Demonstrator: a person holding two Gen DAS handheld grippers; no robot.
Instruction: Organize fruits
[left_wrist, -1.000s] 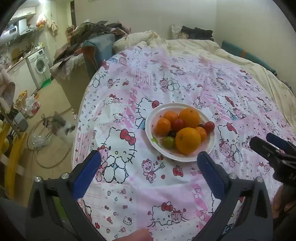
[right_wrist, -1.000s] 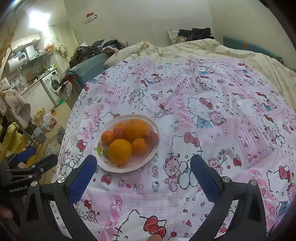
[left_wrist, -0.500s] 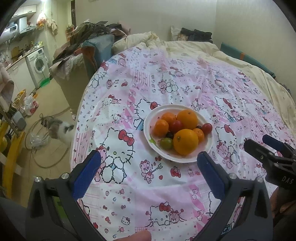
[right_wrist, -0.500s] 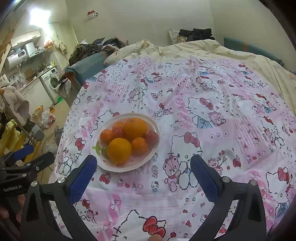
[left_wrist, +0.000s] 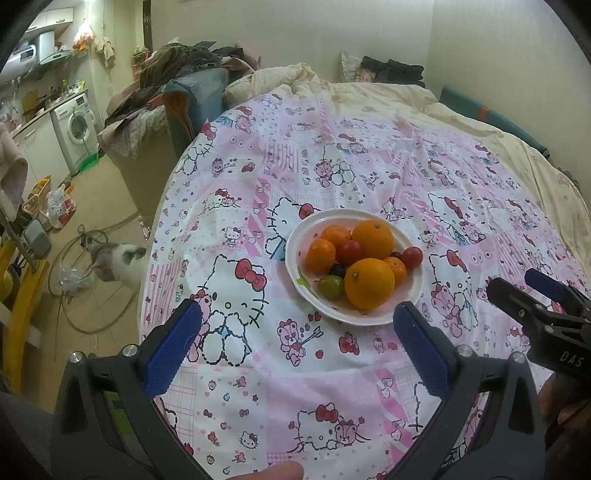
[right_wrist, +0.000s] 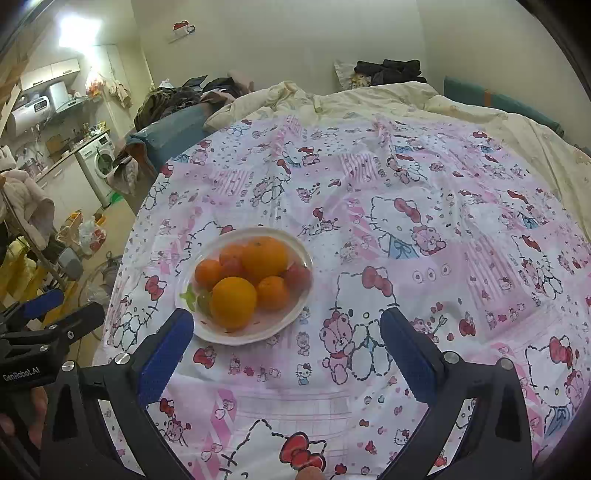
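Observation:
A white plate (left_wrist: 290, 254) (right_wrist: 258, 232) sits on the pink cartoon-cat bedsheet (left_wrist: 258, 376). It holds two large oranges (left_wrist: 369, 282) (right_wrist: 233, 302), several small tangerines (left_wrist: 320, 254), red tomatoes (left_wrist: 412, 257), a green tomato (left_wrist: 330, 286) and a dark grape. My left gripper (left_wrist: 297, 309) hovers open just in front of the plate, nothing between its blue pads. My right gripper (right_wrist: 287, 316) is open too, near the plate's front right. Each gripper also shows in the other's view, the right gripper (left_wrist: 513, 282) at the right edge and the left gripper (right_wrist: 75, 304) at the left edge.
A rumpled cream duvet (left_wrist: 369, 92) lies at the far end of the bed. The bed's left edge drops to a floor with a cat (left_wrist: 114, 258), hoses and bags. A clothes-piled sofa (left_wrist: 184, 92) and a washing machine (left_wrist: 77, 129) stand beyond.
Both views have drifted only slightly and the plate stays where it was. In the left wrist view the right gripper has edged a little inward. Both grippers remain open.

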